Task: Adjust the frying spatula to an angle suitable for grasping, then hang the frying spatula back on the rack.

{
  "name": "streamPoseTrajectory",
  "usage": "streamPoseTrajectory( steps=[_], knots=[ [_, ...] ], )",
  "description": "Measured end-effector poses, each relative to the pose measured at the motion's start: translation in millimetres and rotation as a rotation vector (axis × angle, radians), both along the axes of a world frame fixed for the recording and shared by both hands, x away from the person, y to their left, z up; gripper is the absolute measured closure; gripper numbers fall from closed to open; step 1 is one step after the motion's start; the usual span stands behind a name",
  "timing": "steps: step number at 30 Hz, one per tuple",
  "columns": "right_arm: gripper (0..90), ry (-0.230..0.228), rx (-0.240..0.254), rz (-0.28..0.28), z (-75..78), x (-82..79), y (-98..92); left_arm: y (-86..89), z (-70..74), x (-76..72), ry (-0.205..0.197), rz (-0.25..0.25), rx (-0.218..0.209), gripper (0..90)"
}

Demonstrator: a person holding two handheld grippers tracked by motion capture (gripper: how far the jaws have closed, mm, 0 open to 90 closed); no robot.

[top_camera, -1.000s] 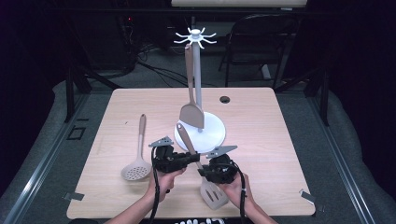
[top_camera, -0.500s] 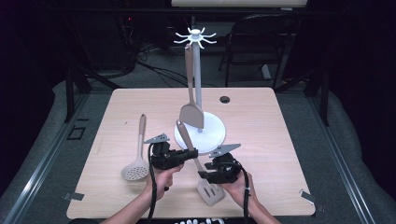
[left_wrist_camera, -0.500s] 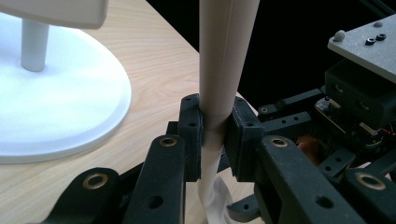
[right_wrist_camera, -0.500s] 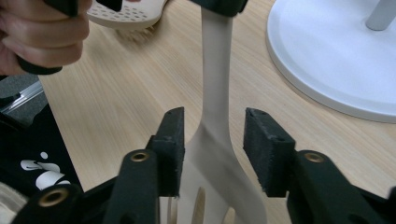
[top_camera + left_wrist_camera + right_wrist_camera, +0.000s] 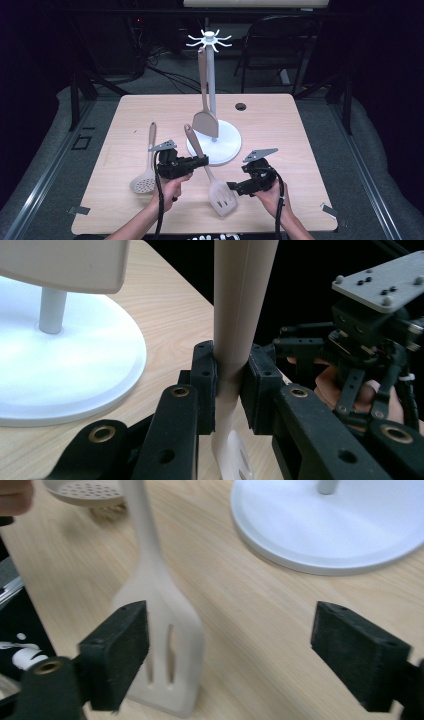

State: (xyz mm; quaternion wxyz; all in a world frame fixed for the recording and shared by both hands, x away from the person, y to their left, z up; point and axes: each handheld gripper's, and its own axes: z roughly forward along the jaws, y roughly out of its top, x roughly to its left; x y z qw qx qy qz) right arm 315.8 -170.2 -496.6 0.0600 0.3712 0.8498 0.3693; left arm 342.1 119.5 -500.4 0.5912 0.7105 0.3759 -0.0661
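Observation:
A beige slotted spatula [image 5: 222, 197] slants over the table, its handle clamped between the pads of my left gripper [image 5: 201, 161]. In the left gripper view the jaws [image 5: 231, 380] press on both sides of that handle [image 5: 239, 315]. My right gripper [image 5: 235, 187] sits just right of the spatula's blade, and its jaws have just been opening. In the right gripper view the gripper [image 5: 240, 655] stands wide open. The slotted blade [image 5: 170, 645] lies by the left pad, and neither pad presses it. A second beige spatula [image 5: 205, 120] hangs from the white stand [image 5: 222, 150].
A beige skimmer spoon [image 5: 145, 175] lies on the wooden table [image 5: 280, 130] to the left of my left hand. The stand's round base [image 5: 330, 525] is close behind both grippers. A small dark grommet [image 5: 241, 106] sits near the far edge.
The right gripper has let go of the spatula's blade, opened wide and drawn off to the right. The left gripper still holds the handle in about the same place.

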Motion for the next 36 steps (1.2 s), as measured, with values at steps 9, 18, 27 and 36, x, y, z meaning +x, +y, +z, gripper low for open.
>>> streamPoseTrajectory(
  steps=[9,18,27,36],
  knots=[
    [3.9,0.019,-0.041,-0.066,-3.0,12.6,-21.7,2.2,5.3,0.8,-0.014,-0.007,0.001,77.7],
    [1.1,0.019,-0.068,-0.098,-5.7,19.4,-30.5,2.7,18.8,0.7,-0.059,-0.028,0.005,77.8],
    [0.0,0.03,-0.085,-0.118,-8.4,24.2,-37.1,7.3,29.1,3.8,-0.084,-0.027,0.02,77.7],
    [0.0,0.037,-0.083,-0.134,-10.3,27.9,-42.6,0.5,33.8,4.6,-0.104,-0.039,0.057,77.7]
  ],
)
